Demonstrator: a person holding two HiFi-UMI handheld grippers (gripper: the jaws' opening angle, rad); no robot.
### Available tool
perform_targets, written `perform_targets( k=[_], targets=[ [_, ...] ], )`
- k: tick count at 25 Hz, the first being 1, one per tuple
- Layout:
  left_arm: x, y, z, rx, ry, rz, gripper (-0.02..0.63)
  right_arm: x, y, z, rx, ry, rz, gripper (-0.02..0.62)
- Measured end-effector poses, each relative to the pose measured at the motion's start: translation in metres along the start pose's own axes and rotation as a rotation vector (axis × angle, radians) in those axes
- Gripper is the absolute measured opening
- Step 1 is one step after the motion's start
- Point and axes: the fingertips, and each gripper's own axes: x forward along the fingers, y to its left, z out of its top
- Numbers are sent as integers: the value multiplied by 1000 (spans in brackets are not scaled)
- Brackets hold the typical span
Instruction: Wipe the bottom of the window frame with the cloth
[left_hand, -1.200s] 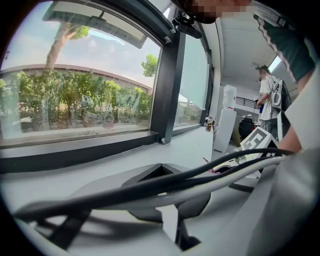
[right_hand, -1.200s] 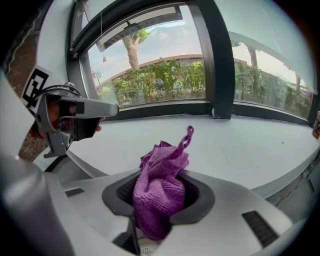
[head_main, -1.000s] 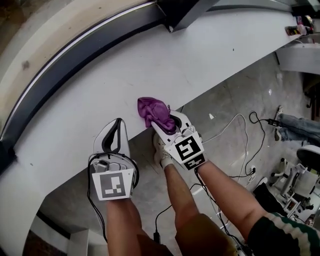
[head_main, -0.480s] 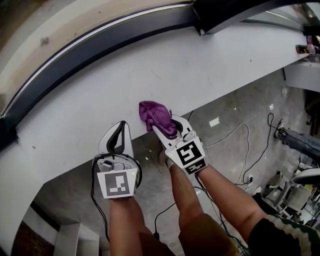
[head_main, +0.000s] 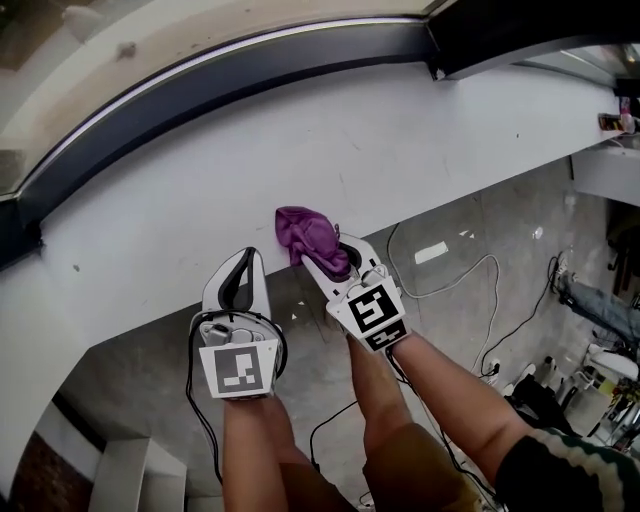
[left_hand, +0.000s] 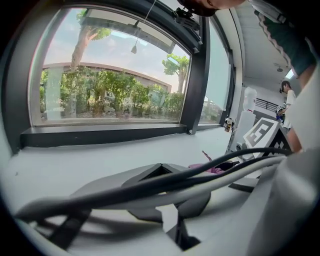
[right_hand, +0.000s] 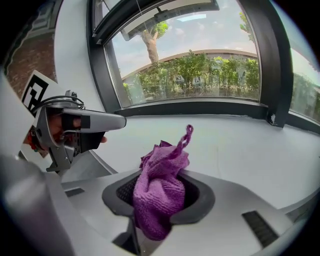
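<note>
**Purple cloth held at the near edge of a white window sill**

Seen from above, two hand-held grippers sit side by side at the lower centre of the frame, at the near edge of a broad white sill (head_main: 180, 210). The right gripper (head_main: 337, 258) is closed on a bunched purple cloth (head_main: 308, 232). The cloth bulges out past the jaw tips and lies over the sill's near edge, just above the centre of the frame. In the right gripper view the cloth fills the space between the jaws, with one twisted corner sticking up. The left gripper (head_main: 243, 265), just left of it, has its jaws pressed together with nothing between them. The dark window frame (head_main: 220, 70) curves across the top of the frame, well apart from the cloth. At the lower right, cables (head_main: 478, 262) trail over a grey floor (head_main: 520, 220).
</note>
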Motion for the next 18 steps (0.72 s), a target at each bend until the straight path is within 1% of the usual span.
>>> perform_targets(
  k=[7,13,18],
  targets=[
    [-26,36,-11,-24,-5,49,5,18,33,8,-15,8,20,149],
    [-46,63,-17,-46,-19,78,5,21,35,10,-19,21,-20,149],
    [-59,77,-22,-59,-19,86,5,24,44,12,-52,39,-43,149]
  ],
)
